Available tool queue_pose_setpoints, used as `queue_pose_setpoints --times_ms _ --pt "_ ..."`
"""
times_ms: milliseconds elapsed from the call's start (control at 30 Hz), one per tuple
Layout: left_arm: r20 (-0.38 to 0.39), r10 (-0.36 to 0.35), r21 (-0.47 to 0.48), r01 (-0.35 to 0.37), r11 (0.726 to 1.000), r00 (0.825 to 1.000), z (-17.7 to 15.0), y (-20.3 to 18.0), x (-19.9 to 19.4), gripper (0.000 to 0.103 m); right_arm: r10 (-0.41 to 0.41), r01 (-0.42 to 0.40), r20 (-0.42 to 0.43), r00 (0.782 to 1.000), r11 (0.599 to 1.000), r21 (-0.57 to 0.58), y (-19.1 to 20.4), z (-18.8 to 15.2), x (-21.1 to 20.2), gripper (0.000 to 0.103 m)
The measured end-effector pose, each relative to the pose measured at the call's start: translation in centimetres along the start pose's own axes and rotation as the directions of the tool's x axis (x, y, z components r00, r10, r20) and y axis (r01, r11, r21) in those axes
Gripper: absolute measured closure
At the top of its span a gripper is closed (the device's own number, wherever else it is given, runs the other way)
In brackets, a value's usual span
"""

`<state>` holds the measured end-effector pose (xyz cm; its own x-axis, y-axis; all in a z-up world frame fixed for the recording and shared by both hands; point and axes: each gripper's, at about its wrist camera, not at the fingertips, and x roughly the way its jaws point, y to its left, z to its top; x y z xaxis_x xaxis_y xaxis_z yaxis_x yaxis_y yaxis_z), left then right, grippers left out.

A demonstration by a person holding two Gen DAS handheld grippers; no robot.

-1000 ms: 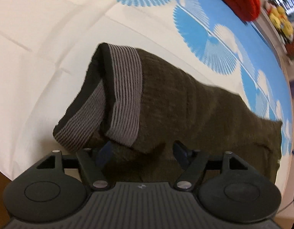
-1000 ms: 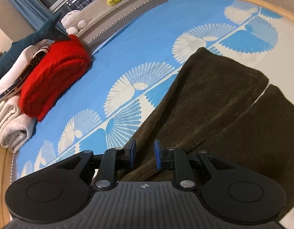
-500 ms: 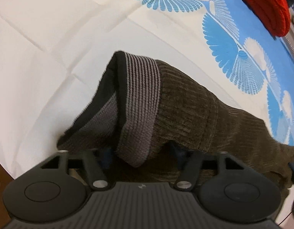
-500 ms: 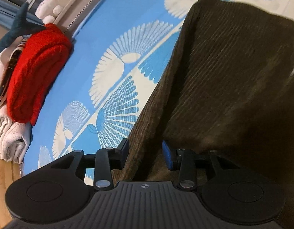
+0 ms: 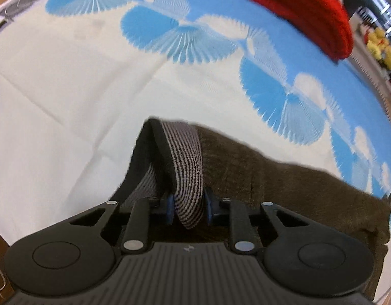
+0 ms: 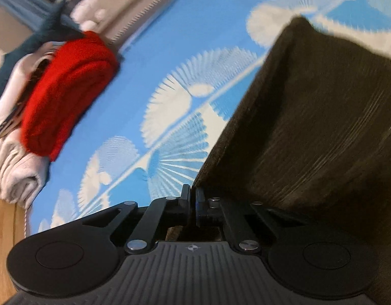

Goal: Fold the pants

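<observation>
Dark olive corduroy pants lie on a blue and white patterned bedspread. Their grey striped waistband stands up folded in the left wrist view. My left gripper is shut on the waistband, which sits between the blue pads. In the right wrist view the pants rise from the sheet. My right gripper is shut on the pants' edge, lifting the fabric off the bedspread.
A red folded knit lies at the far side of the bed; it also shows in the right wrist view beside cream folded clothes. Plush toys sit beyond. A wooden edge borders the bed.
Both grippers have closed: the left on the striped waistband, the right on the pants' edge. The fabric has lifted off the bed at both ends.
</observation>
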<state>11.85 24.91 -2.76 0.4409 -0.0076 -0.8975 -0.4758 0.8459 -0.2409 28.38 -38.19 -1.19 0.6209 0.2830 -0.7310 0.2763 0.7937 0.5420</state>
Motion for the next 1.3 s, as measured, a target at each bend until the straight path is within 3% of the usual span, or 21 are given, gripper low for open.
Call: queue_pose_setpoints --times_ms 200,300,333,367,433,500,567,667,733,833,1067,1167,1233,1267,1300 --pt "0.089 0.0 0.042 -0.004 0.999 0.996 -0.3 1.6 -3.2 0.079 0.041 -0.044 -0.034 0.999 0.995 -0.093 -1.1 -3.8 -9.9 0.101" --pt "0.063 0.023 0.074 -0.027 0.997 0.998 -0.8 2.6 -2.9 0.079 -0.019 -0.01 -0.135 0.991 0.978 -0.208 -3.0 -8.1 -11.8 0.101" --pt "0.037 0.041 0.088 -0.044 0.995 0.998 -1.0 2.8 -2.3 0.079 -0.055 0.005 -0.201 0.978 0.97 -0.242 -3.9 -9.4 -11.5 0.1" --pt "0.005 0.06 0.105 -0.06 0.993 0.998 -1.1 2.9 -1.6 0.079 -0.095 0.011 -0.294 0.951 0.962 -0.273 -5.2 -10.7 -10.7 0.1" --pt "-0.047 0.081 0.128 -0.074 0.989 0.996 -1.3 2.9 -0.5 0.078 -0.177 0.05 -0.365 0.914 0.942 -0.331 -6.9 -11.9 -10.0 0.098" --pt "-0.045 0.105 0.152 -0.097 0.984 0.993 -1.3 2.6 -0.1 0.077 -0.208 0.083 -0.287 0.935 0.916 -0.393 -7.2 -11.1 -10.8 0.096" --pt "-0.047 0.112 0.158 -0.103 0.982 0.993 -1.2 2.2 0.0 0.075 -0.169 0.086 -0.188 0.967 0.919 -0.385 -7.3 -9.1 -12.0 0.091" --pt "-0.056 0.106 0.119 -0.099 0.988 0.993 -1.0 2.3 0.0 0.069 -0.136 0.105 -0.076 0.988 0.942 -0.318 -7.6 -6.5 -12.4 0.061" --pt "-0.077 0.087 0.09 -0.08 0.993 0.993 -1.0 2.6 0.4 0.05 -0.143 0.122 -0.046 0.989 0.941 -0.316 -7.4 -5.3 -11.2 0.057" --pt "-0.117 0.073 0.08 -0.064 0.995 0.991 -1.2 2.6 1.1 0.038 -0.191 0.17 -0.017 0.982 0.908 -0.382 -6.4 -4.6 -8.3 0.057" --pt "-0.19 0.111 0.141 -0.085 0.986 0.975 -1.7 2.2 3.1 0.037 -0.34 0.29 -0.008 0.94 0.813 -0.505 -4.9 -3.8 -1.7 0.051" --pt "-0.192 0.129 0.159 -0.099 0.982 0.973 -1.7 2.0 3.5 0.038 -0.439 0.372 0.008 0.899 0.752 -0.544 -5.1 -4.1 -0.1 0.053" --pt "-0.186 0.138 0.163 -0.108 0.981 0.973 -1.5 1.8 3.6 0.046 -0.461 0.398 0.016 0.887 0.748 -0.531 -5.1 -4.3 -0.3 0.057" --pt "-0.179 0.148 0.169 -0.117 0.979 0.973 -1.5 1.8 3.6 0.05 -0.454 0.396 0.013 0.891 0.763 -0.511 -5.4 -4.0 -0.7 0.073" --pt "-0.171 0.157 0.171 -0.128 0.977 0.973 -1.4 1.7 3.6 0.058 -0.439 0.391 0.012 0.898 0.785 -0.48 -5.7 -3.5 -1.5 0.096"
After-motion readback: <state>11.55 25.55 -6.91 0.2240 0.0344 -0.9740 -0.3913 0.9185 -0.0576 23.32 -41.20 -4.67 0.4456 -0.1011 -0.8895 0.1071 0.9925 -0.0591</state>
